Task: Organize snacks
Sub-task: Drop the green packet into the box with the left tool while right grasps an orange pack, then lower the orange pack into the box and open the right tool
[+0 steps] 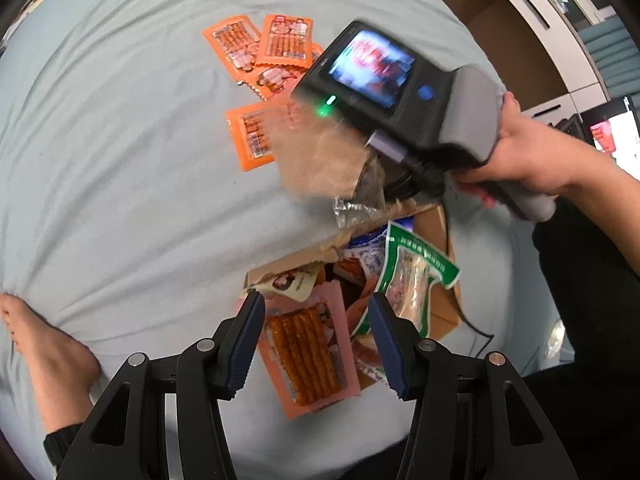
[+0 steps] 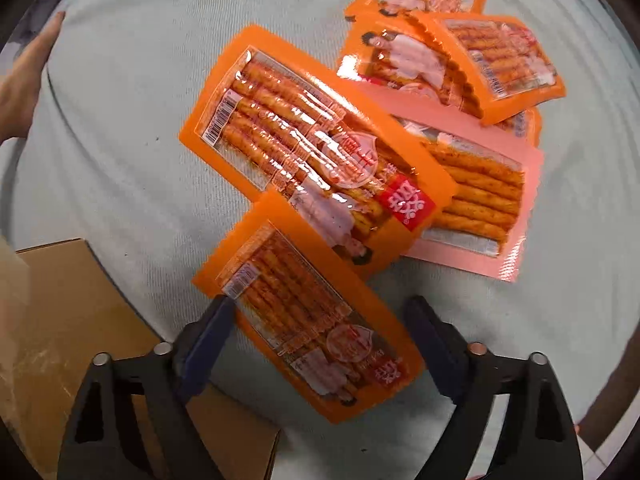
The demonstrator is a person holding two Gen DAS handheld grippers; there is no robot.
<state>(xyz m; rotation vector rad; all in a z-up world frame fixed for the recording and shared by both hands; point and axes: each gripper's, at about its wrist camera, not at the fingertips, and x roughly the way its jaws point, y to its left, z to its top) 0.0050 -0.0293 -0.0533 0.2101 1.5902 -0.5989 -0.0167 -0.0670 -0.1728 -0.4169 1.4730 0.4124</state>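
My left gripper is open above a cardboard box of mixed snacks; a pink spicy-stick pack lies between its fingers, and a green pack stands up in the box. My right gripper is open over an orange spicy-stick pack that lies between its fingers on the bedsheet. Beyond it lie another orange pack, a pink pack and further orange packs. The right gripper's body shows blurred in the left wrist view, over the orange packs.
The pale blue-grey sheet covers the bed. A bare foot rests at the left. A box flap lies left of my right gripper. White cabinets stand at the far right.
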